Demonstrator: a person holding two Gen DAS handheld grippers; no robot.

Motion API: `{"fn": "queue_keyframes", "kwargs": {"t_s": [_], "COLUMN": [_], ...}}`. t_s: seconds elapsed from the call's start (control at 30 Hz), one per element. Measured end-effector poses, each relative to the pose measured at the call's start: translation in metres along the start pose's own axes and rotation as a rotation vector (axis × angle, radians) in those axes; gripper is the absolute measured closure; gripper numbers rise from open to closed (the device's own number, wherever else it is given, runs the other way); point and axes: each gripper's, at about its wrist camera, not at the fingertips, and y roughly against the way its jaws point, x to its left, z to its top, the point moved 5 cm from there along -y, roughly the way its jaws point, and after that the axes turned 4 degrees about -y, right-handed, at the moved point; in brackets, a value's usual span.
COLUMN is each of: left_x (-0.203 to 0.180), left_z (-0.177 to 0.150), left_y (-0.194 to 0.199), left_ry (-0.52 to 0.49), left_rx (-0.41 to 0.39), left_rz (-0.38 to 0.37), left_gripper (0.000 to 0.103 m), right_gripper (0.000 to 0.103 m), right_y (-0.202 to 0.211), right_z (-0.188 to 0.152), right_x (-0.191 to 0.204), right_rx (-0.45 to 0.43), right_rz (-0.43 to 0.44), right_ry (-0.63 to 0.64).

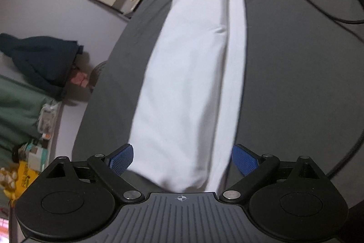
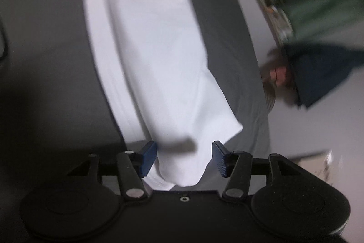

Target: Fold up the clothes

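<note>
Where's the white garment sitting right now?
The white garment lies as a long folded strip on the grey surface, each end between the open fingers of the left gripper and right gripper.

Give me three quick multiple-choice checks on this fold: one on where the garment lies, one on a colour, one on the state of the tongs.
1. Where does the white garment lie?
A. Stretched long on the grey surface
B. Hung on a hanger
C. Inside a basket

2. What colour are the pads on the tongs?
A. Red
B. Blue
C. Yellow

3. How do the left tongs and right tongs stand?
A. Both shut with nothing between
B. Left open, right out of view
C. Both open, with an end of the garment between the pads

Answers: 1 A, the cloth runs as a long folded strip across the grey surface. 2 B, blue pads show in both wrist views. 3 C, each pair stands spread with white cloth in the gap; contact with the pads cannot be told.
</note>
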Motion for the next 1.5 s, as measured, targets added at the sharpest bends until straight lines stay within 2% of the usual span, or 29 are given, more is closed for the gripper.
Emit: {"fn": "queue_keyframes", "kwargs": {"t_s": [0.03, 0.17, 0.23, 0.37, 0.5, 0.57, 0.6, 0.67, 0.7, 0.77, 0.8, 0.83, 0.9, 1.0, 1.13, 1.27, 1.4, 1.5], "left_x": [0.001, 0.007, 0.009, -0.001, -0.017, -0.022, -0.024, -0.024, -0.024, -0.023, -0.023, -0.023, -0.022, -0.012, 0.007, 0.004, -0.017, -0.025], "left_z": [-0.001, -0.001, -0.002, -0.002, 0.003, 0.005, 0.005, 0.005, 0.005, 0.005, 0.004, 0.003, -0.001, -0.006, -0.008, -0.007, -0.01, -0.011], "left_y": [0.001, 0.007, 0.0, -0.015, -0.023, -0.025, -0.026, -0.029, -0.03, -0.032, -0.031, -0.03, -0.028, -0.019, 0.004, 0.015, -0.001, -0.011], "left_ry": [-0.006, -0.055, -0.076, -0.157, -0.22, -0.227, -0.225, -0.203, -0.19, -0.163, -0.157, -0.15, -0.125, -0.075, -0.009, -0.014, -0.069, -0.038], "left_rx": [0.003, -0.016, -0.009, 0.039, 0.053, 0.062, 0.071, 0.086, 0.089, 0.092, 0.09, 0.087, 0.072, 0.043, 0.002, 0.003, 0.045, 0.081], "left_rz": [0.003, 0.013, 0.002, -0.029, -0.084, -0.103, -0.109, -0.114, -0.118, -0.129, -0.132, -0.132, -0.129, -0.096, -0.047, -0.096, -0.149, -0.183], "left_gripper": [0.011, 0.015, 0.038, 0.041, 0.041, 0.052, 0.064, 0.065, 0.07, 0.073, 0.079, 0.083, 0.087, 0.09, 0.09, 0.09, 0.09, 0.089], "right_gripper": [0.051, 0.051, 0.051, 0.051, 0.051, 0.051, 0.051, 0.052, 0.053, 0.058, 0.065, 0.076, 0.086, 0.091, 0.091, 0.092, 0.092, 0.091], "right_y": [-0.001, -0.003, -0.005, -0.015, -0.017, -0.018, -0.019, -0.021, -0.022, -0.023, -0.023, -0.024, -0.024, -0.017, 0.002, 0.011, -0.001, -0.008], "right_z": [0.001, 0.007, 0.008, 0.01, 0.011, 0.011, 0.012, 0.012, 0.012, 0.011, 0.01, 0.009, 0.008, 0.007, 0.009, 0.004, -0.005, -0.007], "right_x": [0.003, 0.007, 0.01, 0.015, 0.015, 0.015, 0.015, 0.017, 0.018, 0.021, 0.023, 0.024, 0.025, 0.018, -0.004, -0.001, 0.023, 0.032], "right_rx": [0.002, 0.003, 0.004, 0.008, -0.001, -0.005, -0.007, -0.009, -0.011, -0.018, -0.02, -0.021, -0.027, -0.05, -0.09, -0.069, -0.021, -0.004], "right_rz": [-0.009, -0.026, -0.025, -0.021, -0.024, -0.024, -0.024, -0.028, -0.033, -0.045, -0.043, -0.037, -0.025, -0.03, -0.067, -0.025, 0.054, 0.081], "right_ry": [0.041, 0.118, 0.131, 0.132, 0.139, 0.136, 0.133, 0.13, 0.13, 0.13, 0.127, 0.122, 0.103, 0.071, 0.026, 0.048, 0.074, 0.05]}}
